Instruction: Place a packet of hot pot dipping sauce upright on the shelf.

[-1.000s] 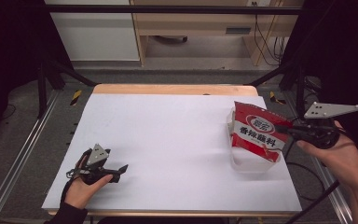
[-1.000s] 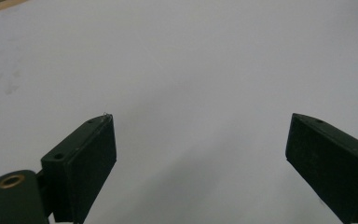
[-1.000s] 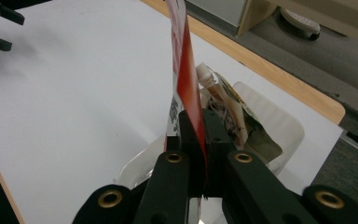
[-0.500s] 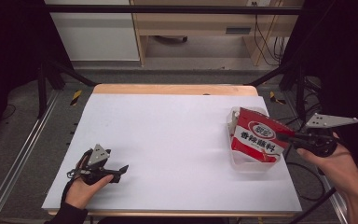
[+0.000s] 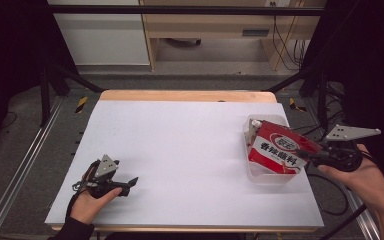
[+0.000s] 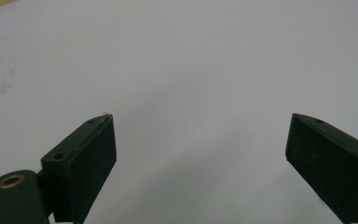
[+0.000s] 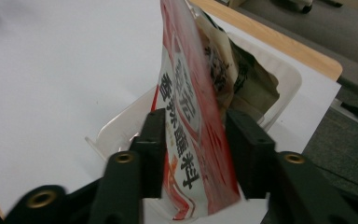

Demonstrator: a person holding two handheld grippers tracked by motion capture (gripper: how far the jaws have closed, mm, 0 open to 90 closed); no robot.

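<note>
The red packet (image 5: 276, 149) is glossy printed film, creased and catching light. It sits in a clear, smooth plastic tray (image 5: 272, 176). The table (image 5: 180, 145) has a matt white, smooth top with a bare wood edge (image 5: 185, 95). Each tool's jaws are matt black plastic.

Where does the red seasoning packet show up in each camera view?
High view: red packet at right, lying in the clear tray.
Left gripper view: bare white table.
Right gripper view: packet centre, between the jaws, which have just been opening.
Shared landmark: the white table.
</note>
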